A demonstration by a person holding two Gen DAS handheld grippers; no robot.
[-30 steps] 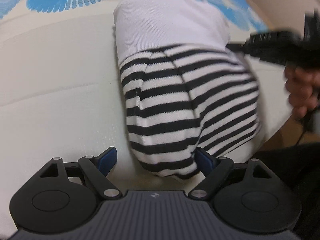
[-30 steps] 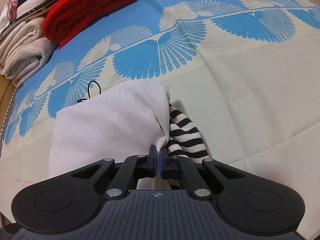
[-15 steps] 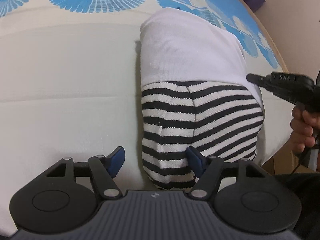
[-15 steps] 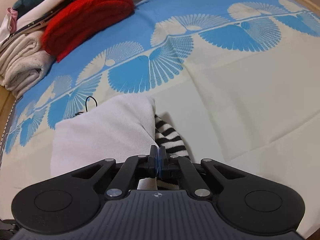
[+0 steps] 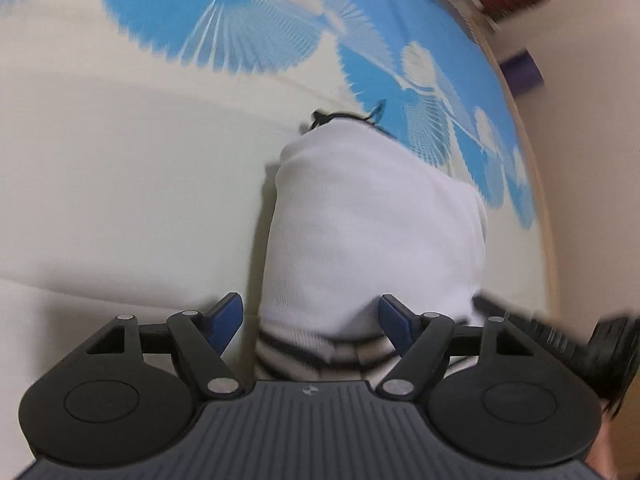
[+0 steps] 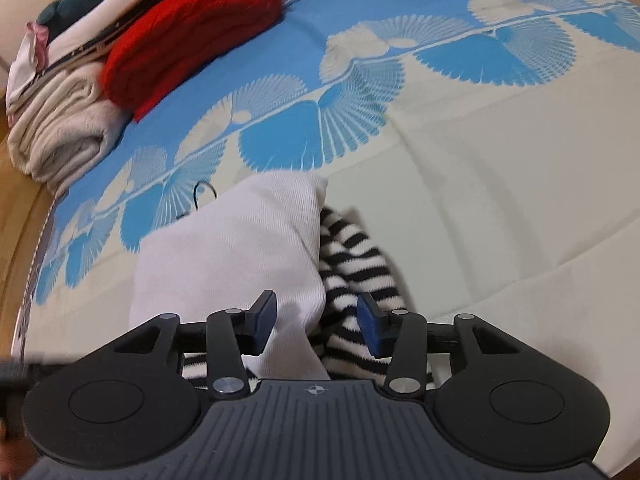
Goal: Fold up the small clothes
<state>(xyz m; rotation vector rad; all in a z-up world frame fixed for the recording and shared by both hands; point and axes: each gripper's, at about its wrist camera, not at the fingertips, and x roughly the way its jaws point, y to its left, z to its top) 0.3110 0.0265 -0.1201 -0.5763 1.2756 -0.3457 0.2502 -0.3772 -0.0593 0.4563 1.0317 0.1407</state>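
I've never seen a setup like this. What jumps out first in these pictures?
A small garment, white with a black-striped part, lies folded on a cream-and-blue fan-patterned bedspread, right in front of both cameras. The right gripper and left gripper stand open around it. A red knit tops a pile of clothes at far left.

A cream bedspread (image 6: 500, 184) with blue fan motifs is spread over the bed. At its far left corner, a red knitted garment (image 6: 188, 36) is laid beside a folded beige towel (image 6: 60, 132), with more folded clothes (image 6: 100, 12) stacked behind them. A wooden bed edge (image 5: 540, 184) is seen.
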